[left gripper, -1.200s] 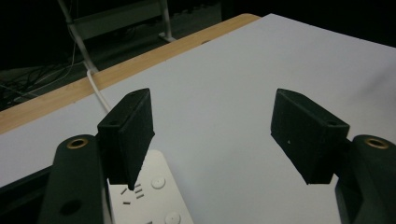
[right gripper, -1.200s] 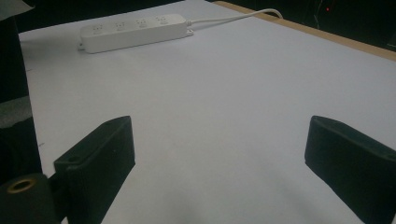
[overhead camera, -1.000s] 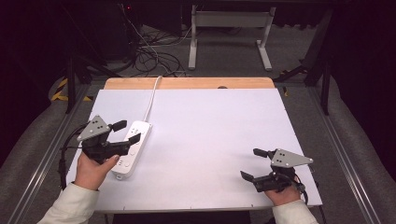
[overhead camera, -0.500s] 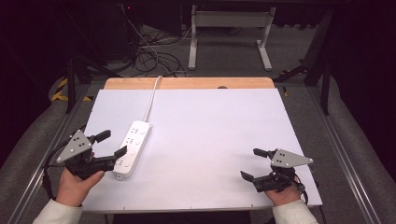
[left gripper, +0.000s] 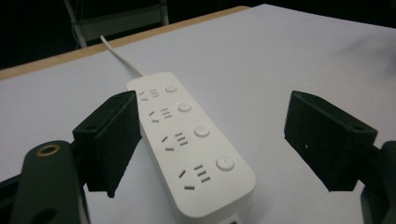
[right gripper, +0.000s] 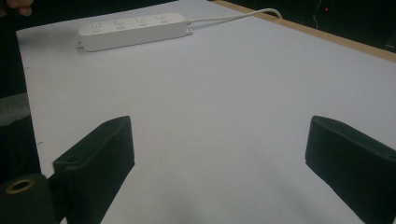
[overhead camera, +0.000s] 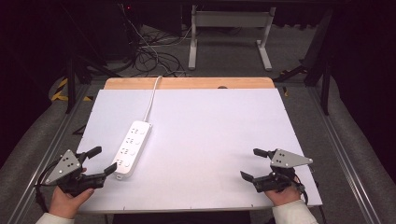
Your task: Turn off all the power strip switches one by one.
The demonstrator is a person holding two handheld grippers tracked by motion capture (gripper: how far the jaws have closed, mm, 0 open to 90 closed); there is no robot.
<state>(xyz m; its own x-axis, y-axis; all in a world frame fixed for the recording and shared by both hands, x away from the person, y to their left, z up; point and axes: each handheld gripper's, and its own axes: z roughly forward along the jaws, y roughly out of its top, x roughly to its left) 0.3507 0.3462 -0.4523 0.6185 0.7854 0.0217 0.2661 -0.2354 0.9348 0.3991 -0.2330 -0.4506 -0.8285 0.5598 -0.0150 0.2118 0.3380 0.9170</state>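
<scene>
A white power strip [overhead camera: 131, 148] with several sockets and round buttons lies on the left part of the white table top [overhead camera: 205, 135]; its white cord [overhead camera: 152, 95] runs to the far edge. My left gripper [overhead camera: 102, 160] is open at the near left corner, just short of the strip's near end. In the left gripper view the strip [left gripper: 191, 140] lies between and beyond the wide-apart jaws, untouched. My right gripper [overhead camera: 255, 163] is open at the near right, holding nothing. The right gripper view shows the strip [right gripper: 133, 29] far off across the bare sheet.
A wooden strip [overhead camera: 187, 83] borders the table's far edge. Beyond it on the floor are tangled cables [overhead camera: 154, 56] and a white metal stand [overhead camera: 229, 28]. Grey padded rails [overhead camera: 355, 140] flank both sides of the table.
My left gripper has drawn back from over the power strip toward the near left corner. The strip stays on the table. The right gripper has not moved.
</scene>
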